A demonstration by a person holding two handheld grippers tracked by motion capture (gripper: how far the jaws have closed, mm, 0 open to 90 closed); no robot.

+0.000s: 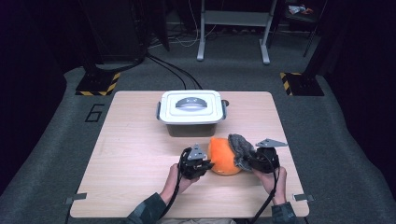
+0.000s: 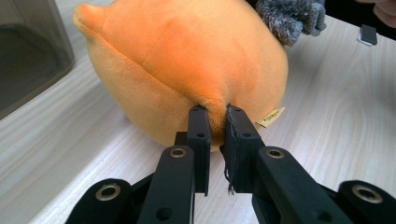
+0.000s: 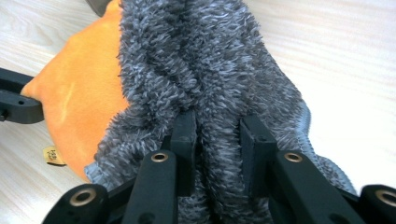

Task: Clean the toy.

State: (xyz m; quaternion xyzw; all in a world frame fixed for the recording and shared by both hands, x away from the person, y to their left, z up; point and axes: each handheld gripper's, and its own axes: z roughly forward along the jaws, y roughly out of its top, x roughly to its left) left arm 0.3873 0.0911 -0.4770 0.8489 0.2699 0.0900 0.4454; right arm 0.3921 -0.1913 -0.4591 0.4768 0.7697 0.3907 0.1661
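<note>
Lidded bin (image 1: 190, 111); left gripper (image 2: 215, 122) pinches orange plush (image 2: 187, 60); right gripper (image 3: 217, 135) clamps grey cloth (image 3: 205, 60).

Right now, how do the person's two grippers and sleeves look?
Both the left gripper and the right gripper are black, each with two flat black jaws joined by brass-ringed pivots. A grey three-cornered plate tops each, and a black cable trails back. The sleeves are dark green.

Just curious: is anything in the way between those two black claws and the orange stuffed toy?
Nothing visible. The left gripper pinches the orange plush directly. The right gripper grips its grey fuzzy part.
</note>
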